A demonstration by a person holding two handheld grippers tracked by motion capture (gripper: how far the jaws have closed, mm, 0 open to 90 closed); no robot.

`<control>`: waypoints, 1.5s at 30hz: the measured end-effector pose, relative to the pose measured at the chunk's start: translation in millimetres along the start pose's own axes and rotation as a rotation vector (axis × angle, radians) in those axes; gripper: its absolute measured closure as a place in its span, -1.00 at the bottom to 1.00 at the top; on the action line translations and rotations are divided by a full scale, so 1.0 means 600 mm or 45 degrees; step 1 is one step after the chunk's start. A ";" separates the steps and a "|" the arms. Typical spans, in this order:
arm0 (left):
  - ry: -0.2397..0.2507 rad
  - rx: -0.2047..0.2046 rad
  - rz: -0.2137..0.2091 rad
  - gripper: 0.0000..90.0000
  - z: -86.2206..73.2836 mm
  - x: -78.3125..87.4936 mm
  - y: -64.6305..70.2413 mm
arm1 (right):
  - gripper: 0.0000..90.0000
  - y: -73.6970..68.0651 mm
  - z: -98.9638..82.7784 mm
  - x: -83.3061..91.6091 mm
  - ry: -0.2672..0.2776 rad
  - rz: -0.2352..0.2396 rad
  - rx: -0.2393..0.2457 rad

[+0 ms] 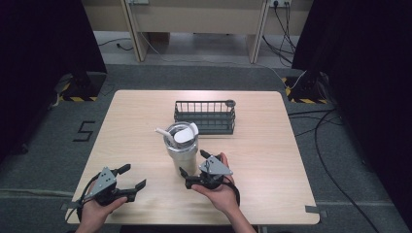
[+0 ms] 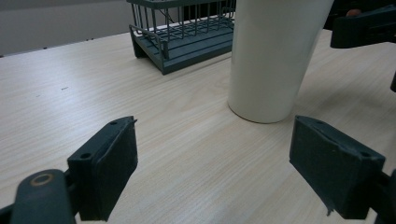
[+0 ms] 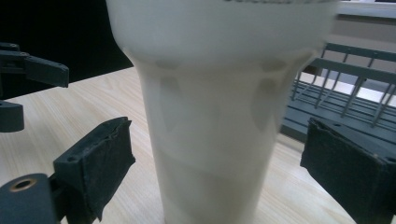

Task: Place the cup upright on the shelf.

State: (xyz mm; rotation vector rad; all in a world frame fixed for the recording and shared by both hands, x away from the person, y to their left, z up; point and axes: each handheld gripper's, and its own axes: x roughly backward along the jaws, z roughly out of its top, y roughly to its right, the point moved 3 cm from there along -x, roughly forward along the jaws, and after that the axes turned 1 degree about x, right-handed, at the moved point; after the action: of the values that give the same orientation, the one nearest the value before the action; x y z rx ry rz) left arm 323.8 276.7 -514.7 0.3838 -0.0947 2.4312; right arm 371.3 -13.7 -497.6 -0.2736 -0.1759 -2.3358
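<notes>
High view: fixed above, looking forward and down on the whole tabletop [image 1: 145, 116]. Left gripper view: low over the wood, tumbler [image 2: 273, 56] some way ahead of the jaws. Right gripper view: very close, tumbler between the jaws. Shared by all three: tumbler and wire basket [image 1: 205, 116].

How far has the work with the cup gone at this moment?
Nothing looks done yet: the cup stands upright on the table in front of the rack, with no tongs touching it. In hand: the right tongs are open on either side of the cup. The left tongs wait open, apart. Gripping and moving the cup is probably left.
</notes>
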 end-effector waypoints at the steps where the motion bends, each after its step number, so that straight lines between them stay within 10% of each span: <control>1: 0.002 0.000 0.000 -0.67 0.000 0.000 0.000 | -0.82 0.000 0.001 -0.007 0.004 0.001 -0.002; 45: -0.010 0.006 -0.006 -0.67 -0.002 -0.001 0.000 | -0.76 0.004 -0.003 -0.085 0.116 0.024 0.008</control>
State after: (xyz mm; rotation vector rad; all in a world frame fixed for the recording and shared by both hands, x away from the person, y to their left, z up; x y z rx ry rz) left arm 323.9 276.8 -516.1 0.3952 -0.0913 2.4258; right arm 408.0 19.2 -511.9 -0.1650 -0.1351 -2.3234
